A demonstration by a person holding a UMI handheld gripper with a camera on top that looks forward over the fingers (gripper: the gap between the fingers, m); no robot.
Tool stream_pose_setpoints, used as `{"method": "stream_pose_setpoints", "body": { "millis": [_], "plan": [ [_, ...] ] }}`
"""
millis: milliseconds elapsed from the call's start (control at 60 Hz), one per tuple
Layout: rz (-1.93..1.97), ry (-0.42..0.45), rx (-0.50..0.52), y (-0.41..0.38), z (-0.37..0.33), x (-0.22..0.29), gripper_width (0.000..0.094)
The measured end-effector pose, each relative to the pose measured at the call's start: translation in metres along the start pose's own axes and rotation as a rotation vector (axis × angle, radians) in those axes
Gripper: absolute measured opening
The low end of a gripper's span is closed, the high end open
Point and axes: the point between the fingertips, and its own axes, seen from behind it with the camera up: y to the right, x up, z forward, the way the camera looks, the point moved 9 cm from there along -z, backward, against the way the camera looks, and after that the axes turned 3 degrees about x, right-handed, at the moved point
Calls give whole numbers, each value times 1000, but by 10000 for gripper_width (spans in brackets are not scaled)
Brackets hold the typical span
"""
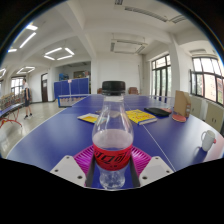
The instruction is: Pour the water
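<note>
Your tongs [112, 163] have a clear plastic bottle [112, 140] between their two fingers. The bottle stands upright, with a red label around its lower body and a pale cap on top. The magenta pads [82, 157] sit close against the label on either side, and the fingers are drawn in to about the bottle's width, so you appear to be clamped on it. The bottle's base is hidden behind the fingers, so you cannot tell whether it rests on the surface or is lifted clear.

Beneath and ahead of your tongs spreads a blue table [60, 128]. Beyond the bottle, slightly to either side of it, lie yellow sheets or folders [139, 116], with a dark flat object [157, 111] farther off to the right. Well to the right of the fingers, near the table's edge, sits a white cup [207, 140]. Farther back on that side stands a brownish box-like thing [181, 103], too small to make out.

Past the table, straight ahead of your tongs, a dark chair [113, 88] stands before a white wall, with windows [205, 78] on the right and ceiling lights [58, 53] above.
</note>
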Motion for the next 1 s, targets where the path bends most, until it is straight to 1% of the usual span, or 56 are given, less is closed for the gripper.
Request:
{"method": "stream_pose_setpoints", "body": {
  "millis": [17,50,100,150,250,367,433,483,567,583,650,700,783,833,900,1000],
  "plan": [
    [2,6,-7,1,2,0,518],
    [6,26,-20,3,5,0,507],
    [-1,37,-26,4,4,0,453],
    [-15,49,-18,3,3,-1,391],
    [-30,53,18,5,3,-2,323],
    [3,59,68,2,-2,5,323],
    [27,79,105,4,-6,20,323],
    [57,114,143,10,-13,42,323],
    [178,166,240,23,-34,81,325],
    [213,175,261,24,-29,91,324],
    [395,214,383,48,-52,121,321],
    [543,241,472,64,-56,151,323],
    [815,282,647,113,-85,182,322],
    [992,292,737,142,-85,197,323],
    [1218,311,830,191,-94,199,324],
    [1526,333,873,258,-85,186,323]
  ]
}}
